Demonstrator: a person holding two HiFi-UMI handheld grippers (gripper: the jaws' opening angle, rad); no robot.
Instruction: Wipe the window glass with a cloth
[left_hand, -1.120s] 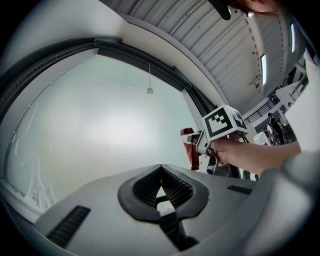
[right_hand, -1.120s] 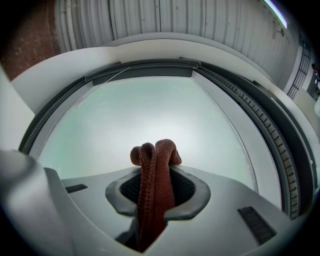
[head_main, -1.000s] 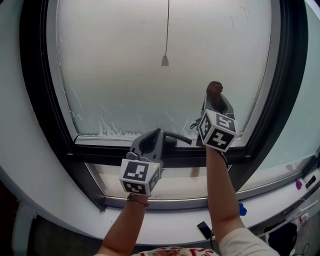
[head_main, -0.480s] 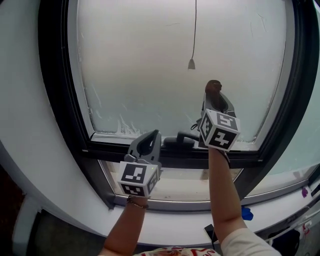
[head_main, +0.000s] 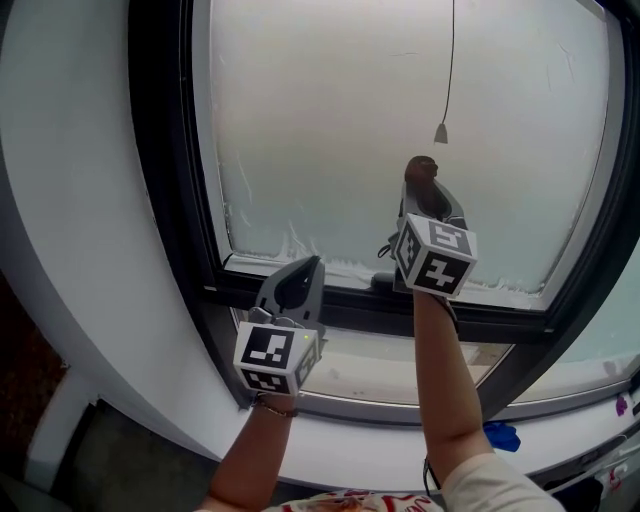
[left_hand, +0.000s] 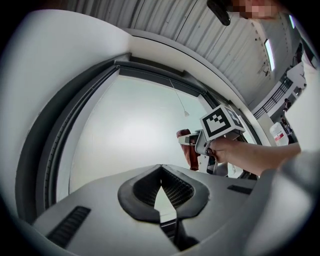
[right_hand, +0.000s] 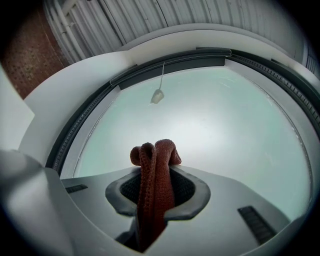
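The right gripper (right_hand: 156, 176) is closed on a reddish-brown knitted cloth (right_hand: 156, 152). The cloth is folded into a thick bundle and clamped between the jaws, with a rounded loop pushed out just past their tips. Directly ahead of those tips lies the frosted window glass (right_hand: 225, 115). In the head view the cloth is seen against the lower part of the pane, but actual contact cannot be confirmed. A pull cord's small weight (right_hand: 157, 96) hangs above and ahead of the jaws.

The left gripper (left_hand: 161, 171) is held lower, below and to the left of the right one, near the dark window frame (head_main: 160, 150). Its jaws are shut tip to tip and nothing is held between them.

The cloth is judged to be light, soft and limp — easily squeezed, with enough texture in the knit to be gripped firmly. It is best held deep in the fold, as it is here, so that only a short padded loop is offered to the pane. A longer tail would likely flop or be dragged from the jaws by friction. The glass is stiff and breakable — moderate, even pressure is called for.
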